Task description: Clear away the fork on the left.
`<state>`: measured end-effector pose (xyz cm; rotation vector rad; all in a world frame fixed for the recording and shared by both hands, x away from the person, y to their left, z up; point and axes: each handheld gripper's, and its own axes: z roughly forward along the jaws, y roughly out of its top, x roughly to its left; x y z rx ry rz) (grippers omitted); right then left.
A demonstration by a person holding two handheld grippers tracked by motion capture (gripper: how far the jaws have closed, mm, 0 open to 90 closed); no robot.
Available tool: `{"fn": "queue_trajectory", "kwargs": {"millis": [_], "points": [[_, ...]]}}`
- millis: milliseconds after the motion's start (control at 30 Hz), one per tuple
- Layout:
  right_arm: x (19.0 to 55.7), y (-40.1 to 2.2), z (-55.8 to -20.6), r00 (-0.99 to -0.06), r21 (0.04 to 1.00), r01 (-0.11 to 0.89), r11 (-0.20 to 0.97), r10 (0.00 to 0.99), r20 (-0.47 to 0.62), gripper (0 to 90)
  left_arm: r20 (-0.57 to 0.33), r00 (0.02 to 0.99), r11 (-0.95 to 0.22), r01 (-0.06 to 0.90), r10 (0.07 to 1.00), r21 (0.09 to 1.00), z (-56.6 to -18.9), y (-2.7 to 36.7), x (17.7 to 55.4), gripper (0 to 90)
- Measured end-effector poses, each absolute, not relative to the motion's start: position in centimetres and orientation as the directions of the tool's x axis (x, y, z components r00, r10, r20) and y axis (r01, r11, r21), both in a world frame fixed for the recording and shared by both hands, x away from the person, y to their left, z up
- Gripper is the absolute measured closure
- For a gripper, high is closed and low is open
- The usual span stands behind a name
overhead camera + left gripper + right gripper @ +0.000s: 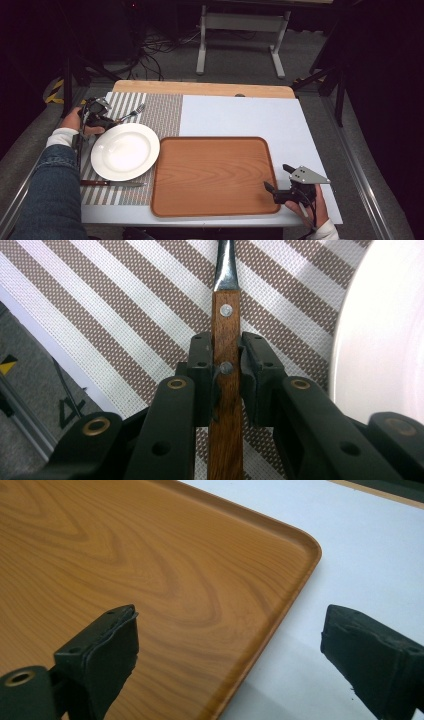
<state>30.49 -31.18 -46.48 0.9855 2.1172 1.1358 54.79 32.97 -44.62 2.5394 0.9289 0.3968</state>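
A fork [134, 112] with a wooden handle [226, 315] lies on the striped placemat [165, 112] just behind the white plate [125, 151]. My left gripper [114, 120] [226, 347] is shut on that handle, its pads pressing on both sides near the second rivet. The plate's rim [380, 340] shows to the right of the jaws. Near the front right corner of the wooden tray [215, 175], my right gripper [278, 178] [227, 630] stands open. The tray's rim [280, 610] runs between its jaws, and nothing is held there.
A knife with a wooden handle [112, 184] lies on the placemat in front of the plate. A white sheet [240, 117] covers the table behind and to the right of the tray. Beyond the table, a white stand [240, 35] and cables sit on the floor.
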Motion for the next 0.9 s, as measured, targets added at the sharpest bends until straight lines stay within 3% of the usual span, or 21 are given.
{"fn": "queue_trajectory", "kwargs": {"millis": [267,900], "points": [[30.5,-31.2,-46.4,-0.582,0.860,0.339,0.381,0.803,-0.126,9.3,0.102,0.722,-0.663,0.557,0.684,0.500,-44.8,33.1,54.5,76.5],[30.5,-31.3,-46.4,-0.580,0.863,0.335,0.379,0.805,-0.129,9.3,0.182,0.628,-0.564,0.486,0.756,0.667,-43.0,33.4,52.6,76.6]]}}
